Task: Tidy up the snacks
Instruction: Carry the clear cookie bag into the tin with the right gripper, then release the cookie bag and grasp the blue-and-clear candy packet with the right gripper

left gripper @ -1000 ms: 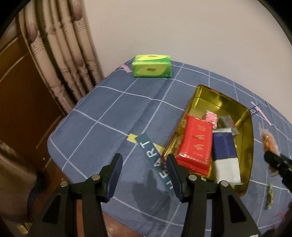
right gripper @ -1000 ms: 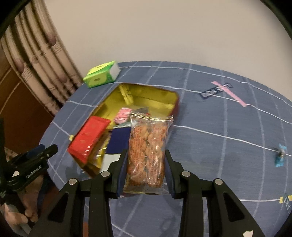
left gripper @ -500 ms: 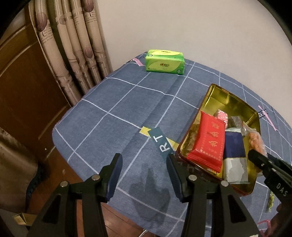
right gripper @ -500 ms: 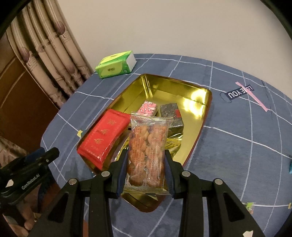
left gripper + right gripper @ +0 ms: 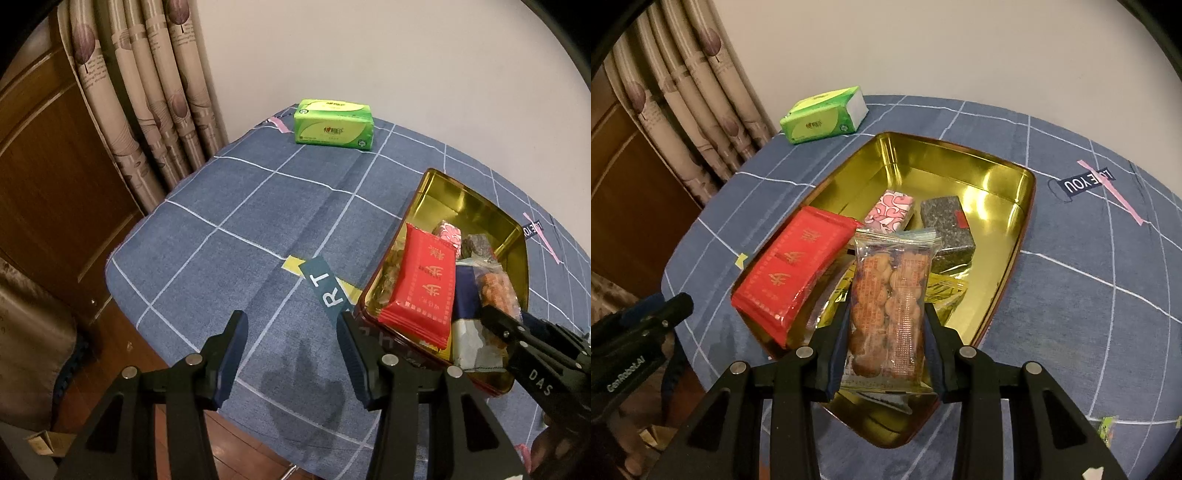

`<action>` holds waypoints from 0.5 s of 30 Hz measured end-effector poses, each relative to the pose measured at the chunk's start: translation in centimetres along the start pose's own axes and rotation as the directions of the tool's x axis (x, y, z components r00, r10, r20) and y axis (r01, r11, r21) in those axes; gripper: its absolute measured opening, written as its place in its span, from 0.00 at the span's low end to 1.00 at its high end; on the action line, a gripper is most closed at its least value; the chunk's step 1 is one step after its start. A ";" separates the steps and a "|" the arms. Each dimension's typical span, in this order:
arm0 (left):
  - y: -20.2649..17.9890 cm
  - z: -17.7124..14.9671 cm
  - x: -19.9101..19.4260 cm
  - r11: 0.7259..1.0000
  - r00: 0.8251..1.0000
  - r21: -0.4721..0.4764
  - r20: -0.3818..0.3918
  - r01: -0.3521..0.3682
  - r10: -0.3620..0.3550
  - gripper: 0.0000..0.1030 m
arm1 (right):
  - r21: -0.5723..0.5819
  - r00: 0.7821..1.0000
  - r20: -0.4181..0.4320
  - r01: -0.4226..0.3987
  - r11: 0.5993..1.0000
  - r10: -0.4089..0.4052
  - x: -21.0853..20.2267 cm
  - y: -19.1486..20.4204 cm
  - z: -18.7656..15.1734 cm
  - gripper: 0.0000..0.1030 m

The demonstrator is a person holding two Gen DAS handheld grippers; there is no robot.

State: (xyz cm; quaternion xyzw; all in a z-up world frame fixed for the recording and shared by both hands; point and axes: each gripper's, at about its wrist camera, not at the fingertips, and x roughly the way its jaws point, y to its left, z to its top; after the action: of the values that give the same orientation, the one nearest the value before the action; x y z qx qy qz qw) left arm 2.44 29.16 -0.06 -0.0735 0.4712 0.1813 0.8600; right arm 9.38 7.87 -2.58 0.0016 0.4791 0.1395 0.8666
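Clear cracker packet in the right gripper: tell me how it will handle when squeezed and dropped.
The clear cracker packet is thin film, so it probably crinkles and slips. The biscuits inside look brittle; the right gripper squeezing harder may crack them. It seems light, and should drop flat into the gold tin.

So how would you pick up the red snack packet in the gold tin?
Probably pinch the red packet across its narrow width at the near end, which sticks up over the tin's rim. Come from above on the left with the open left gripper; the right gripper holds the peanut bag.
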 end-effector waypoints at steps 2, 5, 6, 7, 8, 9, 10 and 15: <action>0.0 0.0 0.0 1.000 1.000 0.001 -0.002 0.000 0.000 0.50 | -0.001 1.000 -0.002 0.002 1.000 -0.002 0.1 0.0 0.0 0.34; -0.1 0.0 0.1 1.000 1.000 0.004 -0.004 0.003 -0.003 0.50 | -0.004 1.000 -0.007 0.003 1.000 -0.003 0.3 -0.1 -0.1 0.35; -0.1 0.0 0.1 1.000 1.000 0.006 -0.003 0.003 -0.003 0.50 | -0.005 1.000 -0.008 0.001 1.000 -0.002 0.3 -0.1 -0.1 0.35; -0.2 0.0 0.0 1.000 1.000 0.007 -0.002 0.002 -0.002 0.50 | -0.003 1.000 -0.006 0.001 1.000 -0.001 0.3 -0.1 -0.1 0.35; -0.2 0.0 0.0 1.000 1.000 0.007 -0.001 0.002 -0.002 0.50 | -0.001 1.000 -0.004 0.000 1.000 0.000 0.3 -0.1 -0.2 0.36; -0.2 0.0 0.0 1.000 1.000 0.008 -0.001 0.004 -0.004 0.50 | -0.004 1.000 -0.002 -0.002 1.000 0.002 0.2 -0.1 -0.1 0.37; -0.2 0.0 0.1 1.000 1.000 0.008 -0.003 0.003 -0.003 0.50 | -0.008 1.000 -0.001 -0.004 1.000 0.004 0.1 0.0 -0.1 0.38; -0.3 0.0 0.0 1.000 1.000 0.008 0.001 0.009 -0.009 0.50 | -0.027 1.000 0.017 0.003 1.000 -0.002 -0.5 0.3 -0.1 0.46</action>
State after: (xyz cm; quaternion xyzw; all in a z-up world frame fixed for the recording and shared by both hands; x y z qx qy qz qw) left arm 2.53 28.91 -0.03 -0.0723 0.4711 0.1757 0.8614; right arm 8.95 8.02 -2.16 -0.0095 0.4696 0.1448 0.8709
